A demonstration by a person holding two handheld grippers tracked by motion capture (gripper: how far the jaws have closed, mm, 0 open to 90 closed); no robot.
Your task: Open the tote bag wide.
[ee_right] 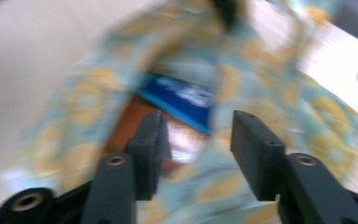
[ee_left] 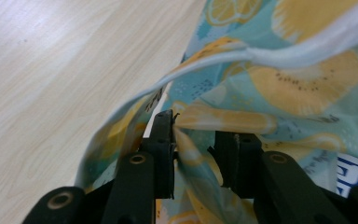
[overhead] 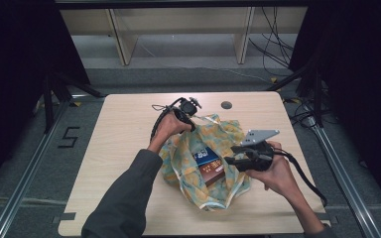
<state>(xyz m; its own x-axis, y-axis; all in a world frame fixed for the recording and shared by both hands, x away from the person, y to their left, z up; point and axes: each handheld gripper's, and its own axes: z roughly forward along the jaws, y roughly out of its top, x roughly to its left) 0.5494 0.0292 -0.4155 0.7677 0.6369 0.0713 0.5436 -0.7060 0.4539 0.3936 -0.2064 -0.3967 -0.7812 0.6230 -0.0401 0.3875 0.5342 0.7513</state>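
A cloth bag [overhead: 228, 136] printed with yellow fruit on pale blue lies open in the middle of the table. Inside it are a blue box [overhead: 206, 157] and a brown box [overhead: 213, 173]. My left gripper [overhead: 191, 122] is at the bag's far rim. In the left gripper view its jaws [ee_left: 194, 149] stand apart with a fold of the bag [ee_left: 298, 79] loose between them, touching one pad. My right gripper [overhead: 229, 161] hovers at the bag's right side. Its view is blurred, with open, empty jaws [ee_right: 198, 140] above the blue box [ee_right: 182, 95] and brown box [ee_right: 130, 121].
The light wooden table [overhead: 124, 129] has a round cable hole [overhead: 226, 105] near its far edge, behind the bag. Metal rails run along both sides of the table. Cables lie on the floor at the far right.
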